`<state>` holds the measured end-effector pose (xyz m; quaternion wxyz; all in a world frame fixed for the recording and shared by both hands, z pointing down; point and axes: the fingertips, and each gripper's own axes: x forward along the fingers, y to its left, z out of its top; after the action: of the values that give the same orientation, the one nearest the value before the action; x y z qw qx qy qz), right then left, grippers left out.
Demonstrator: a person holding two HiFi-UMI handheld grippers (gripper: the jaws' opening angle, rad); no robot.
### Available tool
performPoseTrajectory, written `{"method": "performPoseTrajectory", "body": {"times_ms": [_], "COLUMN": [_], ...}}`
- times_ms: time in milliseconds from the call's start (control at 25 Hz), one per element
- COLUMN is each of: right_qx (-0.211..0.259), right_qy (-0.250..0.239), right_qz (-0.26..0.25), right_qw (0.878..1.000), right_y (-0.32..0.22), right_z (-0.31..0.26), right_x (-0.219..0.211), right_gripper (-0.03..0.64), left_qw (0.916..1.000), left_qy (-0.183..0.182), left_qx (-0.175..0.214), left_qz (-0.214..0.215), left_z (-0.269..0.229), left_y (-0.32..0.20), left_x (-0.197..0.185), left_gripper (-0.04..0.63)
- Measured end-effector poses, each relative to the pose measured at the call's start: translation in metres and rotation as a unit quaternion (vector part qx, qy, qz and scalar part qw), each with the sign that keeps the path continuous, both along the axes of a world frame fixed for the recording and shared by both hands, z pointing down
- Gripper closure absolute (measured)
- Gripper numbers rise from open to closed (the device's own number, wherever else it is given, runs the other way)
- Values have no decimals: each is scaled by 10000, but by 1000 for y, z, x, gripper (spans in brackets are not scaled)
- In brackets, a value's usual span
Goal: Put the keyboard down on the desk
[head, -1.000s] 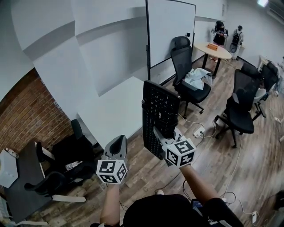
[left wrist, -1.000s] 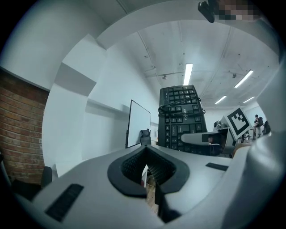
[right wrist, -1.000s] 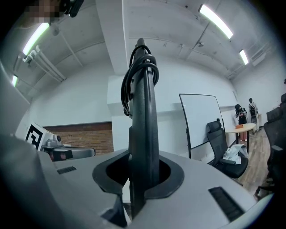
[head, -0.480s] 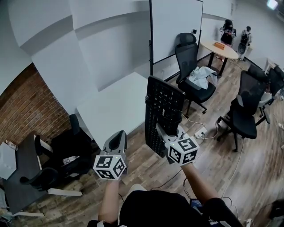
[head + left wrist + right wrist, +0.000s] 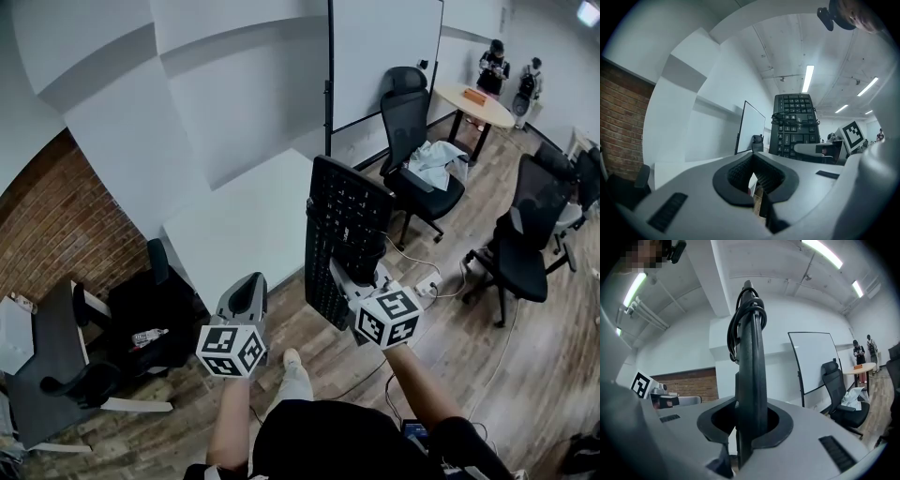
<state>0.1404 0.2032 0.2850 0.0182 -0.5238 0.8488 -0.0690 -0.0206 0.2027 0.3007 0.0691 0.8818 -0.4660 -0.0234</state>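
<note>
1. Counter [image 5: 239, 230]: white top at far left, against the wall. It is the set-down surface. Wood floor lies between it and both grippers, so the approach is judged incomplete.

2. Keyboard [image 5: 339, 211]: not on the counter. It is carried in the air at centre-right, stood on end w/ keys facing left. Probable reason: an edge-on hold lets one gripper carry it clear of the body during the walk. It needs tipping flat before set-down.

3. Right gripper [image 5: 354, 269]: jaws clenched across the keyboard's thickness, low on its length. The right gripper view shows the board edge-on between the jaws.

4. Left gripper [image 5: 248, 289]: jaws closed, nothing between them. It is held left of the keyboard, apart from it. Judged spare, avail. to steady the board at set-down.

5. Cable [image 5: 739, 319]: wound round the keyboard's middle, so no loose end trails.

Change vs. earlier head view:
- Counter sits more central.
- Whiteboard [image 5: 384, 52] shifted right.
- Shoe [image 5: 295, 373] now shows on the floor between the arms, i.e. a step fwd.
- Grip, upright pose and left jaws unchanged.
</note>
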Motion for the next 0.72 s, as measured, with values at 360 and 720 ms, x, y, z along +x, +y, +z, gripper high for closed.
{"method": "performPoseTrajectory", "body": {"times_ms": [360,720], "right_qx": [-141,-321], "right_qy": [52,7], "right_qz": [-28,19], "right_qw": [9999,9995], "right_y": [-70,-152], "right_z": [7,17], "right_x": [-10,-28], "right_gripper": [526,525], "left_qw": [10000,9996], "left_qy": [-28,-92], "left_qx": [-91,-250], "left_qz": [-23,-4], "left_z": [10,20], "left_y": [-71,-154], "left_x": [-8,-29], "left_gripper": [581,581]}}
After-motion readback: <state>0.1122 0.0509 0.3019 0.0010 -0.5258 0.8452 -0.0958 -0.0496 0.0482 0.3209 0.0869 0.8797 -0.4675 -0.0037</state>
